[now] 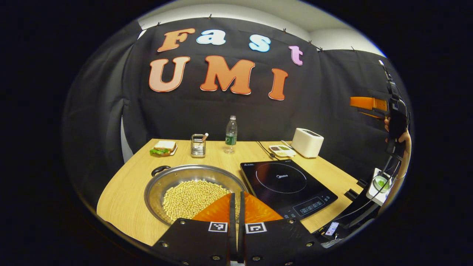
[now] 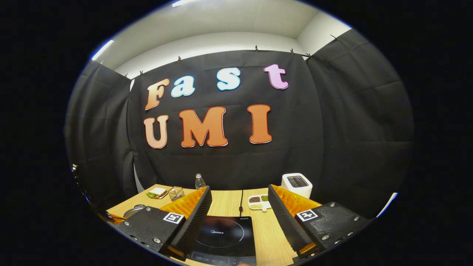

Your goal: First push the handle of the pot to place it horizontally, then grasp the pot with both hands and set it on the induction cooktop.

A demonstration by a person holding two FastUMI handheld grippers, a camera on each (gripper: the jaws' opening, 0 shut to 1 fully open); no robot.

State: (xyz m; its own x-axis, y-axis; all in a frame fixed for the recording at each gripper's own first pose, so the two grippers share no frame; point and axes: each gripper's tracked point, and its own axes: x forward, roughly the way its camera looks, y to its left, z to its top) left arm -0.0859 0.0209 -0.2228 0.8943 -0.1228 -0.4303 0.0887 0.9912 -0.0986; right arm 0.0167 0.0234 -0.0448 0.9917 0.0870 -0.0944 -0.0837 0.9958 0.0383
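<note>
A wide steel pot (image 1: pixel 190 173) full of pale beans sits on the wooden table (image 1: pixel 125 195), left of the black induction cooktop (image 1: pixel 284 183). One black pot handle (image 1: pixel 160 170) points to the far left; the near rim is hidden behind my fingers. My left gripper (image 1: pixel 236 201) is shut with nothing between its fingers, hanging over the pot's near right rim. A hand holds my right gripper (image 1: pixel 366 104) high at the right edge of the left gripper view. In its own view the right gripper (image 2: pixel 240 205) is open above the cooktop (image 2: pixel 221 232), with the pot's rim (image 2: pixel 132 211) far left.
Along the table's back edge stand a sandwich on a plate (image 1: pixel 163 147), a wire basket (image 1: pixel 198 145), a water bottle (image 1: pixel 231 135), a small divided dish (image 1: pixel 282 150) and a white toaster (image 1: pixel 307 142). A cable (image 1: pixel 264 149) runs to the cooktop.
</note>
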